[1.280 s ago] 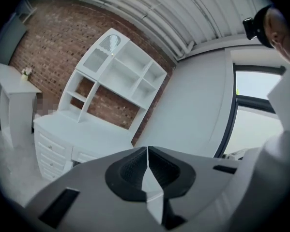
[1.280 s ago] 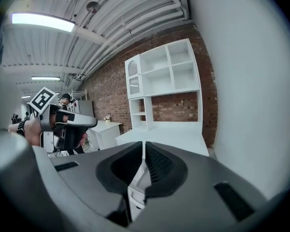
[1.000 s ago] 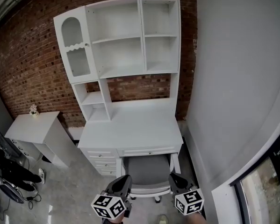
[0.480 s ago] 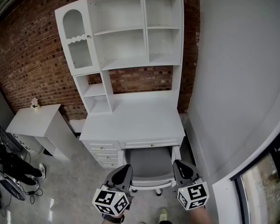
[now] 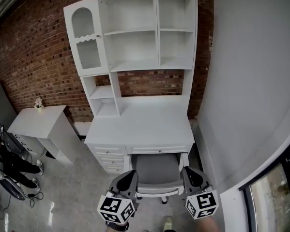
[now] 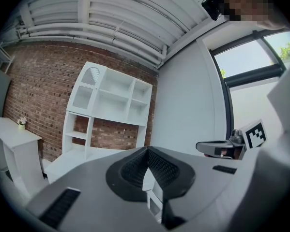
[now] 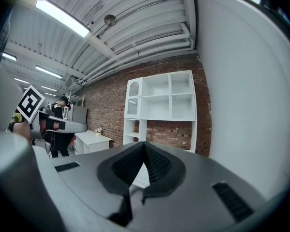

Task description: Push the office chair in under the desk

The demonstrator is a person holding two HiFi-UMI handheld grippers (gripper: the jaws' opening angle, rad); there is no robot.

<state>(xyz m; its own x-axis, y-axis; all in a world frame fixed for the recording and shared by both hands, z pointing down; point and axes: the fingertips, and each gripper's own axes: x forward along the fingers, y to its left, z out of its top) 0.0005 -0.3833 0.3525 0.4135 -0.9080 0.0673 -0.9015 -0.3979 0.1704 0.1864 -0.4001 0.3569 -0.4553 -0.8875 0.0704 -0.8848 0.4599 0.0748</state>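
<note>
Both tongs sit a bit higher against the chair than a second ago; chair hasn't shifted relative to the counter. Left tongs (image 5: 131, 174) clenched, nothing between them. Right tongs (image 5: 186, 171) same: clenched, empty. Chair (image 5: 157, 170) is at the 6 o'clock edge of the counter (image 5: 140, 124), grey seat partly tucked in the kneehole below the drawer, back rim and wheels sticking out. Left tongs at the chair's 8 o'clock, right at its 4 o'clock; can't tell if either touches it. Empty white shelf unit (image 5: 135, 33) at the counter's 12 o'clock, against a brick wall (image 5: 33, 57).
</note>
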